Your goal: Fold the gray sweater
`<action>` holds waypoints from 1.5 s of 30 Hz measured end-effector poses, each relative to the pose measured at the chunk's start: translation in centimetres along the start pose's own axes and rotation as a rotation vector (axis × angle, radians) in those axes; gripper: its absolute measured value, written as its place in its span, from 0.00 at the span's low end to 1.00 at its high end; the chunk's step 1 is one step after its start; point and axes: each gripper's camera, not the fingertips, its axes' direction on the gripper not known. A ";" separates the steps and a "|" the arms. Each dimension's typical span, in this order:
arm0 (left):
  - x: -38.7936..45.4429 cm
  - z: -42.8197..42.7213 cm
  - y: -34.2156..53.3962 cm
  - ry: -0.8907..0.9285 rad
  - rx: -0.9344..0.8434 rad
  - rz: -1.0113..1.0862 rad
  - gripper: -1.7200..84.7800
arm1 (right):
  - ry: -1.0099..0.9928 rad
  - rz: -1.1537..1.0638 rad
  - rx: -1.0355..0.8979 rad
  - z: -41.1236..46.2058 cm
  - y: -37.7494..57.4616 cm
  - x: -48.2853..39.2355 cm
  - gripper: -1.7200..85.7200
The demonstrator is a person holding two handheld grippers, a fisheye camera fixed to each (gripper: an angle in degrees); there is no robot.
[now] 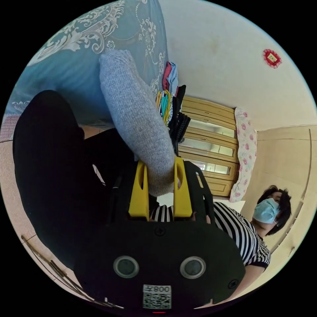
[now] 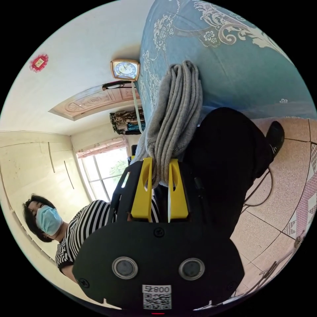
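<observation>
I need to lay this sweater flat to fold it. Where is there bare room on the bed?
The blue bedspread lies bare beyond the gray sweater, out to its patterned border. It is crowded by the stacked clothes at the bed's edge.

The gray sweater (image 1: 138, 125) hides part of the stacked clothes (image 1: 170, 95) behind it. In the right gripper view its bunched folds (image 2: 175, 122) cover the tong tips (image 2: 160, 180), and the clock face (image 2: 125, 69) is too small to tell.
</observation>
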 end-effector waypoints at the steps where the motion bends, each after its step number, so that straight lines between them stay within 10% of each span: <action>1: -0.5 1.0 0.4 0.006 0.003 -0.007 0.17 | -0.011 0.000 0.005 0.7 1.0 -0.1 0.11; 21: -1.7 17.6 -2.7 -0.038 -0.040 -0.227 0.17 | -0.187 0.104 -0.136 13.5 11.2 -12.8 0.11; 45: 14.7 54.9 -11.8 -0.107 -0.258 -0.180 0.17 | -0.301 0.024 0.054 12.4 42.2 -56.7 0.10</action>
